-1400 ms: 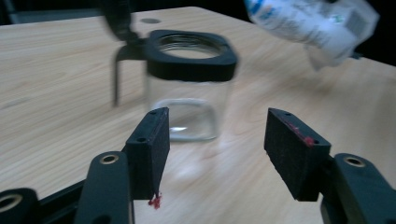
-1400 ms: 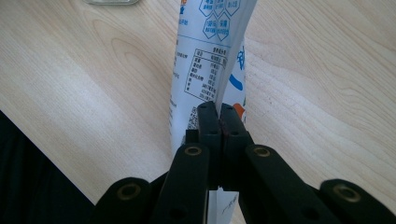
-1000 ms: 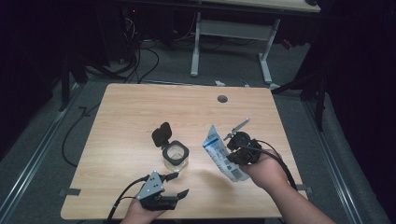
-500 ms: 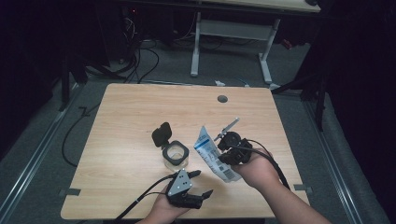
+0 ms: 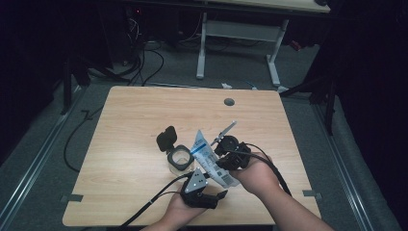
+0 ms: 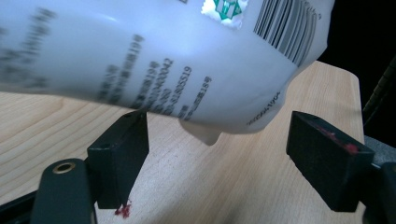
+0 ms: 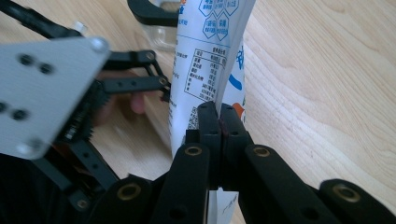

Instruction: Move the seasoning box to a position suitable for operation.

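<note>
The pouch point(image 5: 208, 159), white with blue print, hangs tilted over the near middle of the wooden table point(image 5: 125, 120), its upper end leaning over a small clear jar point(image 5: 179, 159) whose black flip lid point(image 5: 166, 138) stands open behind it. In the left gripper view the pouch point(image 6: 154, 60) shows a barcode at the upper right, a green-and-white emblem beside it, and a string of dark digits running slantwise across the white film; the rest of the lettering is too blurred to read. In the right gripper view the pouch point(image 7: 205, 60) carries a boxed table of small print and blue hexagon badges near the top, none of it legible.

The right gripper point(image 7: 219, 122) has its two black jaws pressed tight together on the pouch's edge, pinching the film flat between them. In the high view the right gripper point(image 5: 219, 155) sits against the pouch's right side, held by the right hand point(image 5: 257, 172).

The left gripper point(image 6: 219, 158) is spread wide, its jaws apart beneath the pouch's lower corner and closed on nothing; whether the left jaw brushes the film I cannot tell. From above, the left gripper point(image 5: 204, 190), grey plate on top, sits below the pouch near the table's front edge, the left hand point(image 5: 180, 211) partly cut off by the frame. The pouch's top end is cropped in both gripper views.
</note>
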Tool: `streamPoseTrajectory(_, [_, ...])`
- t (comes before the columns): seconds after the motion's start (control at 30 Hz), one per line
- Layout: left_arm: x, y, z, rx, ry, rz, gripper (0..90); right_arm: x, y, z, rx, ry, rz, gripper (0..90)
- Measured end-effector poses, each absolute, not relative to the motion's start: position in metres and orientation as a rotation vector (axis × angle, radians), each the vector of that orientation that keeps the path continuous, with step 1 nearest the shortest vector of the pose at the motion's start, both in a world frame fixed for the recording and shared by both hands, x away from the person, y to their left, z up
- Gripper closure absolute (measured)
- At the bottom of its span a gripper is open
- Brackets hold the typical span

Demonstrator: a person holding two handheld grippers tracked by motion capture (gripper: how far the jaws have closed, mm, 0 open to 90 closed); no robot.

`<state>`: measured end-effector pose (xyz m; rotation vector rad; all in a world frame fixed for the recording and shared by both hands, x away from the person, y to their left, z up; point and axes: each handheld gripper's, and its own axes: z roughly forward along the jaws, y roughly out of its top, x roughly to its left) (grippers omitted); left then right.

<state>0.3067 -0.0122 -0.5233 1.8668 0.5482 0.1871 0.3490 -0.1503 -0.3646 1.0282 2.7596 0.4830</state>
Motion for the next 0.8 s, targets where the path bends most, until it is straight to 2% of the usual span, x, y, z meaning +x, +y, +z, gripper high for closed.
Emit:
streamPoseTrajectory(0.13, [0.307, -0.015, -0.522, 1.858, 0.547, 0.203, 22.8, 0.349, -0.146, -0.364, 1.017, 2.765, 0.498, 90.0])
streamPoseTrajectory(0.3, [0.306, -0.013, -0.519, 1.849, 0.54, 0.225, 32.9, 0.349, -0.142, -0.365, 1.009, 2.771, 0.498, 90.0])
streamPoseTrajectory(0.53, [0.304, -0.01, -0.517, 1.849, 0.543, 0.247, 41.0, 0.35, -0.141, -0.363, 1.002, 2.768, 0.489, 90.0])
streamPoseTrajectory(0.8, [0.297, -0.002, -0.517, 1.849, 0.548, 0.278, 44.4, 0.352, -0.138, -0.364, 1.008, 2.786, 0.506, 90.0])
